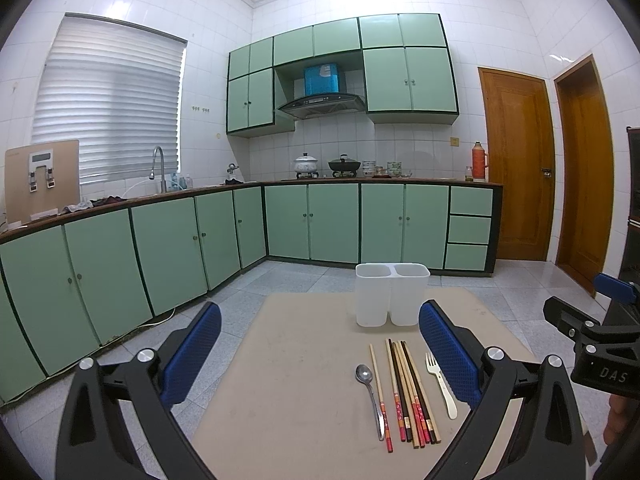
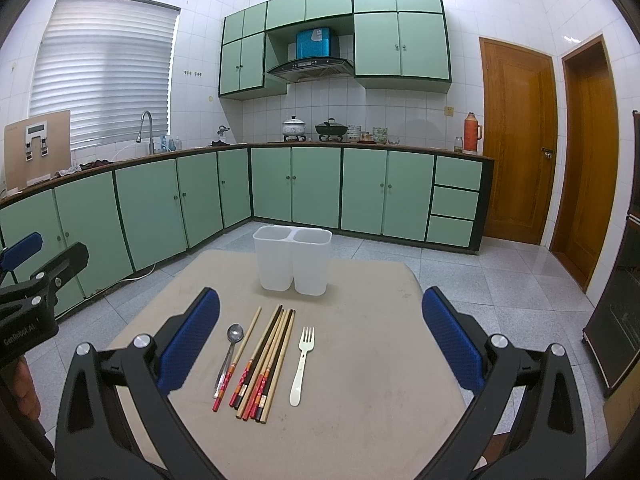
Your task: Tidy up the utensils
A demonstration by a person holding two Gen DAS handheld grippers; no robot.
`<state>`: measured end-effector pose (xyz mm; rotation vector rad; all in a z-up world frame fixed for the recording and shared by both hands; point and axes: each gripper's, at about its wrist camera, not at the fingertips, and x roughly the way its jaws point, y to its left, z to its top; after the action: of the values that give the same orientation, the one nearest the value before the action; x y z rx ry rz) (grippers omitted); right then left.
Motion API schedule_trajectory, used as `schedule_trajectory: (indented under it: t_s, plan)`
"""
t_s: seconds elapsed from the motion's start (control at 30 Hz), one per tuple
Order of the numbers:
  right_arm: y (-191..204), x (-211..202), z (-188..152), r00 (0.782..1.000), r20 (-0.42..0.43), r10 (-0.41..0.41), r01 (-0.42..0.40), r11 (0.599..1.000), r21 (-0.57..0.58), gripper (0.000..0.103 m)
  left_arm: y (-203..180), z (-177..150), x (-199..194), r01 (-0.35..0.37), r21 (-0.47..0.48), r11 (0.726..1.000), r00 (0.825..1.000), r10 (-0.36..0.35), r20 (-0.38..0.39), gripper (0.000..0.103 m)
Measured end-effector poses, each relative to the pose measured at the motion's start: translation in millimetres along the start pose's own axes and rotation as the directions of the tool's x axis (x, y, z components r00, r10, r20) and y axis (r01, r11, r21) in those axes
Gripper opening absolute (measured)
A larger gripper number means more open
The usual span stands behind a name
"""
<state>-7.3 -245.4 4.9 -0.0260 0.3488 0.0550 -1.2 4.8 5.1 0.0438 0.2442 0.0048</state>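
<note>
Beyond my table (image 2: 360,380), green cabinets (image 2: 312,188) line the far counter, where a white pot (image 2: 295,127) and a dark wok (image 2: 331,128) sit left of an orange thermos (image 2: 472,133); two wooden doors (image 2: 516,140) stand right.

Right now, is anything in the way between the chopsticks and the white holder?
Nothing visible. The chopsticks lie flat on the table, and only bare tabletop separates them from the white holder behind. The spoon and fork lie off to either side.
</note>
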Motion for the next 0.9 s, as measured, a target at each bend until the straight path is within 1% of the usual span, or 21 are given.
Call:
schedule_trajectory:
  t_s: [0.23,0.3,0.63,0.77,0.87,0.9]
  plan:
    - [-0.5,0.4,-0.2,1.000,-0.005,-0.004,0.004,1.000,0.005,0.098,2.9,2.3,2.2,-0.006,0.000,1.000,1.000,0.006,-0.008,0.097]
    - [0.6,9.8,-7.7,1.000,-0.010,-0.005,0.005,1.000,0.005,0.098,3.5,2.2,3.6,-0.007,0.000,1.000,1.000,0.007,-0.011,0.097]
    - [-3.5,21.0,-7.6,0.999,-0.036,0.000,0.001,1.000,0.016,0.098,1.7,-3.1,18.7,-0.006,0.004,1.000,0.999,0.007,-0.042,0.097]
    - [-5.5,35.5,-8.8,0.998,-0.066,-0.007,0.008,1.000,0.018,0.098,1.3,-7.8,37.3,-0.021,0.011,1.000,0.996,0.021,-0.085,0.097]
    - [-9.5,54.6,-13.0,0.993,-0.117,-0.011,0.014,1.000,0.025,0.098,3.7,-12.3,60.4,-0.042,0.021,0.999,0.990,0.044,-0.136,0.097]
    - [-11.3,64.0,-15.4,0.990,-0.141,-0.008,0.012,1.000,0.029,0.098,5.3,-15.4,72.3,-0.046,0.026,0.999,0.985,0.050,-0.164,0.097]
